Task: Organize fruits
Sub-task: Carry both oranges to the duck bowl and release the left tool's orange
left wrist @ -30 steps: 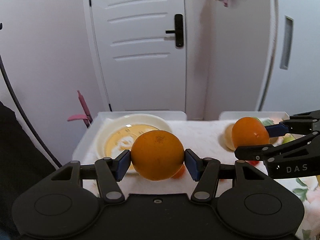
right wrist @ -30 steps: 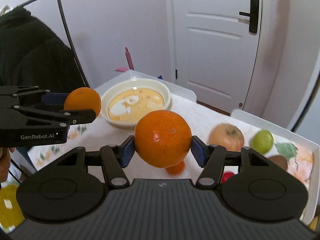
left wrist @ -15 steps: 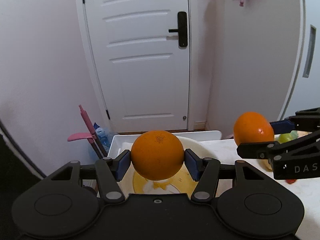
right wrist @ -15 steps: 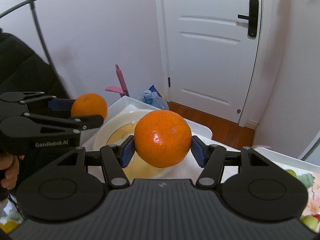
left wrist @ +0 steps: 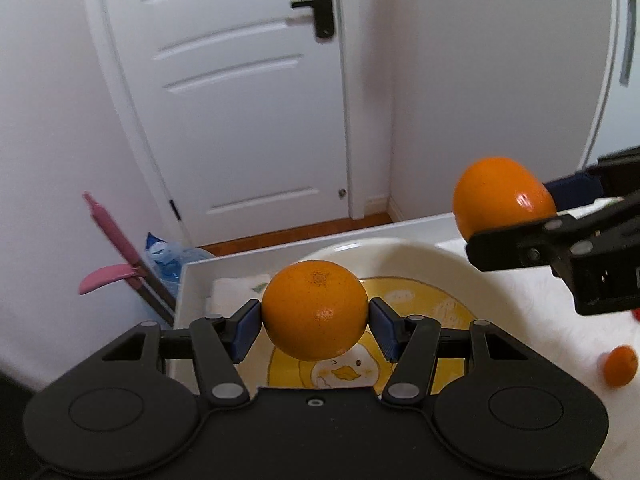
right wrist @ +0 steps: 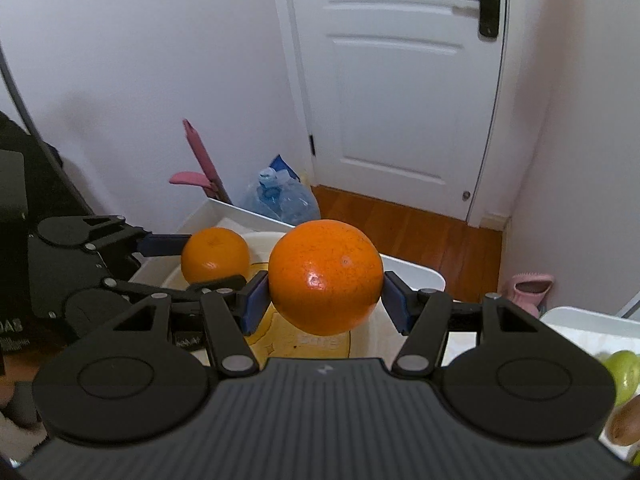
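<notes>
Both grippers have come over the plate since a second ago.

Left wrist view: the left gripper (left wrist: 315, 322) holds an orange (left wrist: 315, 309) tight at the middle of the frame, above the yellow duck plate (left wrist: 424, 304). The right gripper (left wrist: 520, 210) holds another orange (left wrist: 502, 196) at the right edge.

Right wrist view: the right gripper (right wrist: 324, 294) squeezes its big orange (right wrist: 324, 276) in the middle, over the plate (right wrist: 360, 340). The left gripper (right wrist: 200, 258) grips its orange (right wrist: 215, 254) at the middle left.

Carrying looks done. Next, each gripper likely needs to go down and let go softly.

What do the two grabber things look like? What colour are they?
Both are matte black plastic: the left gripper and right gripper have round discs, silver rivets, thin linkage bars and blue ridged pads on the fingers. The right body is ribbed with a small logo.
</notes>
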### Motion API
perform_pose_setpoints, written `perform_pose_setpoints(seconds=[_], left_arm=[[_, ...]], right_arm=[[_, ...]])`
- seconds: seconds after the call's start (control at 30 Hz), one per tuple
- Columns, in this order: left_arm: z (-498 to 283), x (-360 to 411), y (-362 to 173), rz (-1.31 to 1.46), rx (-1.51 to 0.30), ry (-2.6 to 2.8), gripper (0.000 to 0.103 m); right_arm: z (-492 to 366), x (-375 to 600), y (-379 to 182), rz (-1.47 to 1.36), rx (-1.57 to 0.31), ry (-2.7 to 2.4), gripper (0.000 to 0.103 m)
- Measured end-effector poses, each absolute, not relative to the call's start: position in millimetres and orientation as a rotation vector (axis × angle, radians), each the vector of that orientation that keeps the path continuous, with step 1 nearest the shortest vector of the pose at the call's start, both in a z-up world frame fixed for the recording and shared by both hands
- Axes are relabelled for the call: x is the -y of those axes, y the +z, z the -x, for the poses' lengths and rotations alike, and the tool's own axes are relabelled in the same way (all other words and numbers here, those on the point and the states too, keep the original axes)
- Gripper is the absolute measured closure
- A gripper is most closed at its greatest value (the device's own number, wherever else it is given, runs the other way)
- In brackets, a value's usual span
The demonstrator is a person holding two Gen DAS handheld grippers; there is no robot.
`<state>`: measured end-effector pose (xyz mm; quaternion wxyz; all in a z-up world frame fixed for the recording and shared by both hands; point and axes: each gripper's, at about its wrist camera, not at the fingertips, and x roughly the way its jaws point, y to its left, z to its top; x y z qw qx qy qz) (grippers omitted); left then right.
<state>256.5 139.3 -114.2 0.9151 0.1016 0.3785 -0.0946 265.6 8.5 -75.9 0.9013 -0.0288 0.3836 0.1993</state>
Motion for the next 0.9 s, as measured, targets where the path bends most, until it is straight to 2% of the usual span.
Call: perform_pose_setpoints(seconds=[0.3, 0.37, 0.4, 0.43, 0.9], left_arm=[[-271, -142, -135, -0.216, -0.818, -0.218, 0.039], [-271, -143, -133, -0.223, -0.799, -0.213, 0.021], [-268, -143, -129, -0.228, -0.775, -0.203, 0.004], [-269, -143, -126, -0.231, -0.756, -0.193, 0.000], [-241, -157, -102, -0.165, -0.784, -0.080, 0.000]], right_arm=[[-278, -12, -88, 0.052, -0.830, 0.387, 0.028], [-280, -12, -88, 0.051, -0.834, 0.385, 0.028], [-280, -13, -88, 0.051, -0.835, 0.384, 0.028], [-281, -13, -87, 0.052, -0.836, 0.385, 0.028], [-285, -28, -95, 0.121, -0.853, 0.467, 0.028]])
